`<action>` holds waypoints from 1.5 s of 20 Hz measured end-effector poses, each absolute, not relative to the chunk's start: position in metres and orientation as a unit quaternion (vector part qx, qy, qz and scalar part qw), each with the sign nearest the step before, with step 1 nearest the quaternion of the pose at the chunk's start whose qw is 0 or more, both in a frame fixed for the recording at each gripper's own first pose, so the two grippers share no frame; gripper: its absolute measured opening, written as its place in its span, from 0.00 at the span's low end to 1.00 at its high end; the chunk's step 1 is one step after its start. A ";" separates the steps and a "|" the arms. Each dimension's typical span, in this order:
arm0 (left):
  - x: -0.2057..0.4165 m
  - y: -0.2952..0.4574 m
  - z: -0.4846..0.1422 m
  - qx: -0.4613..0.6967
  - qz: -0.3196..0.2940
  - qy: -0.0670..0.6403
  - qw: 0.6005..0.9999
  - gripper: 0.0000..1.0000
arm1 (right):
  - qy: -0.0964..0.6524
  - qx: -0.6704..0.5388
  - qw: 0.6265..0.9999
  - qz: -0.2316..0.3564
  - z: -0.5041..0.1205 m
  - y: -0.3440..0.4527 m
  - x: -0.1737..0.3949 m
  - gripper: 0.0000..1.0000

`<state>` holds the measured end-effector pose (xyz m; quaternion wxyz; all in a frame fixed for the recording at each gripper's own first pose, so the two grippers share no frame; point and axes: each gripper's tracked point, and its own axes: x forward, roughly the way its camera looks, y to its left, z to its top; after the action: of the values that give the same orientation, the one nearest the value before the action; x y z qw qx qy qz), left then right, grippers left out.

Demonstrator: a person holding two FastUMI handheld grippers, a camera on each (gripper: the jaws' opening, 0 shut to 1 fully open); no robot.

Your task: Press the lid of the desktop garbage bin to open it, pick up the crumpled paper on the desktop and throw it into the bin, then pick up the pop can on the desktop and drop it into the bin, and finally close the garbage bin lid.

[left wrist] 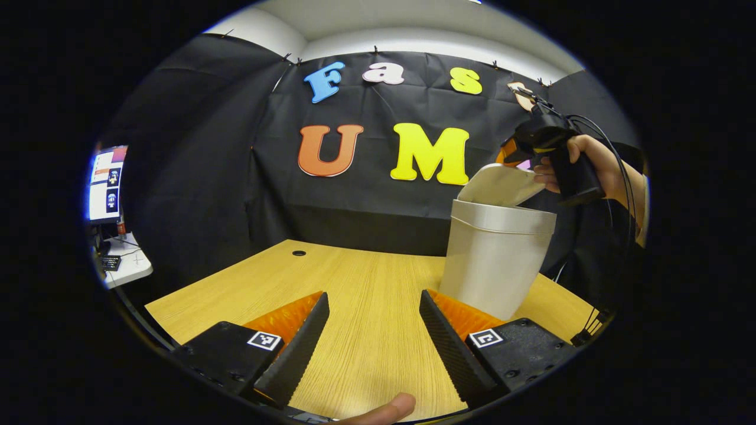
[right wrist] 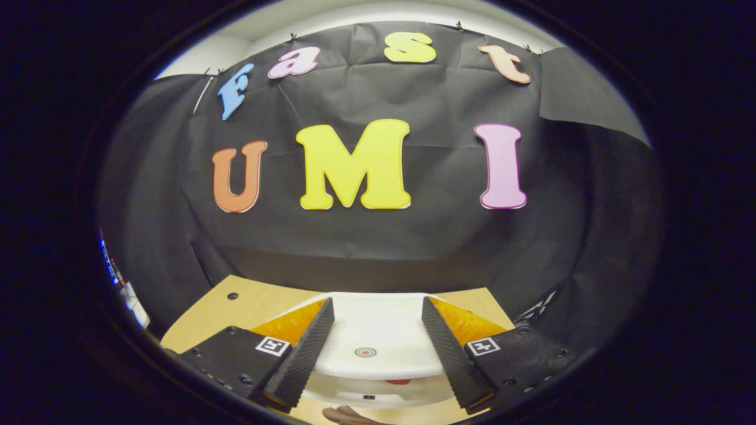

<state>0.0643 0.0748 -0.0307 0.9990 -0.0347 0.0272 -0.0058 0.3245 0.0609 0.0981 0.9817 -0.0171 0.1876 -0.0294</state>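
The bin [left wrist: 495,260] stands on the wooden desk [left wrist: 366,295], toward its back edge near the black cloth wall, and everything turns on its lid [left wrist: 502,184], which sits tilted up and partly open above the bin's rim. The right gripper [left wrist: 534,144], held in a hand [left wrist: 590,162], hovers just above and behind that raised lid; from the right gripper view its fingers [right wrist: 307,348] stand spread apart with the white lid [right wrist: 375,336] between and below them, gripping nothing. The left gripper [left wrist: 373,342] waits low over the desk on the near side of the bin, its fingers also apart and empty. I see no paper or can on the bare desk in front of the bin, so my guess is they are already inside and the closing of the lid is the step in hand, though I cannot see into the bin. To do it well, I would come straight down on the lid's top, near the small round mark [right wrist: 365,352] toward its front edge, with one fingertip or a flat side of the gripper, and press gently and evenly until it seats. A sideways shove could tip or slide a light bin, so the left gripper, just beside the bin, could steady its wall if it starts to shift.
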 end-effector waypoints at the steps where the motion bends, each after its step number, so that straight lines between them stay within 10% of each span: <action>1: 0.063 0.077 -0.030 -0.031 -0.008 0.024 0.999 0.99 | 0.195 -0.021 0.980 -0.030 0.093 0.059 0.320 0.94; 20: 0.054 0.065 -0.021 -0.013 -0.021 0.013 1.000 0.99 | 0.240 -0.012 0.970 -0.044 0.038 0.051 0.281 0.99; 30: 0.052 0.066 -0.021 -0.017 -0.014 0.013 1.000 0.99 | 0.115 -0.034 0.991 -0.056 0.049 0.053 0.284 0.99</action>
<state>0.0521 0.0662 -0.0209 0.9997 -0.0173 0.0125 -0.0139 0.2836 0.0531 0.0492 0.9912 -0.0339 0.1150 -0.0563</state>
